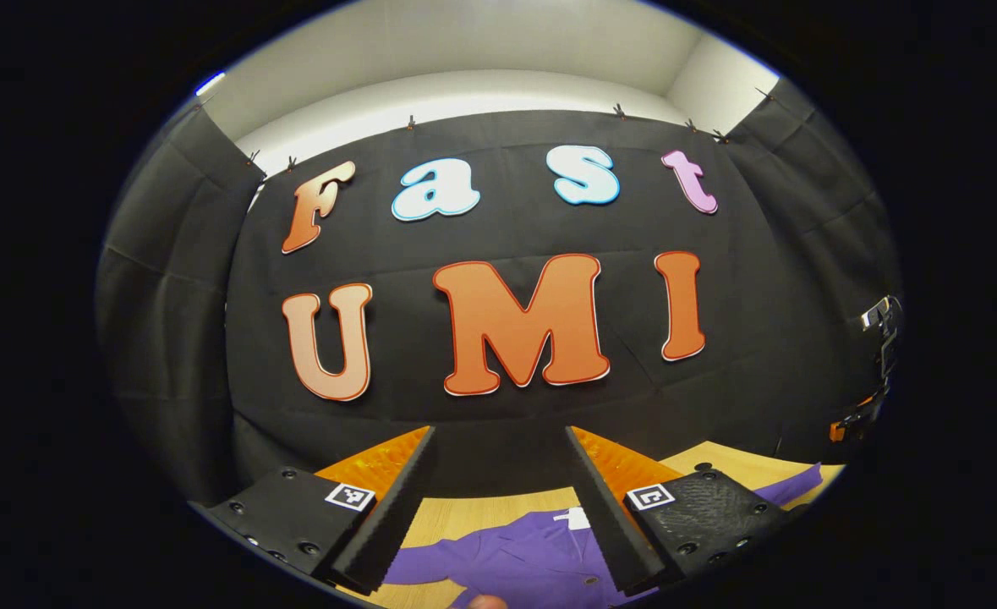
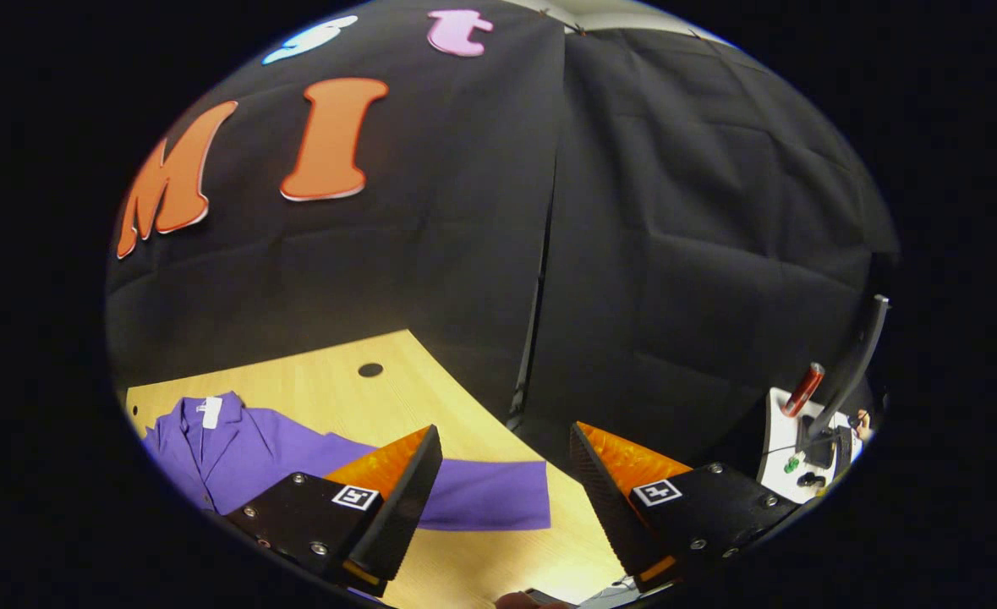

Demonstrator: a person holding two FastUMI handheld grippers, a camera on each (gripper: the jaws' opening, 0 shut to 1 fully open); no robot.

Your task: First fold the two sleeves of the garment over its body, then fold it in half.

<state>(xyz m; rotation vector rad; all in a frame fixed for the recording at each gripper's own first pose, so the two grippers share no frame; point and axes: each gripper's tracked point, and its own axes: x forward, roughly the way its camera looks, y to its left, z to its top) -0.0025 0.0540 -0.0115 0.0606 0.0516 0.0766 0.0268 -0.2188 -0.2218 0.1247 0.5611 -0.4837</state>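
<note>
Purple shirt (image 2: 236, 461) lies flat on the wooden table (image 2: 337, 389), sleeves out, both left gripper (image 1: 498, 507) and right gripper (image 2: 502, 507) hovering spread wide above.

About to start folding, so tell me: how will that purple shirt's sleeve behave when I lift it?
The sleeve of the purple shirt lies thin and flat on the table, so it is probably floppy and light. It will likely drape and drag rather than hold shape.

Black wedge-shaped fingers (image 1: 397, 507) with ribbed inner faces, orange panels behind, round screws, small square black-and-white markers on top. Same build on right gripper (image 2: 498, 499).
</note>
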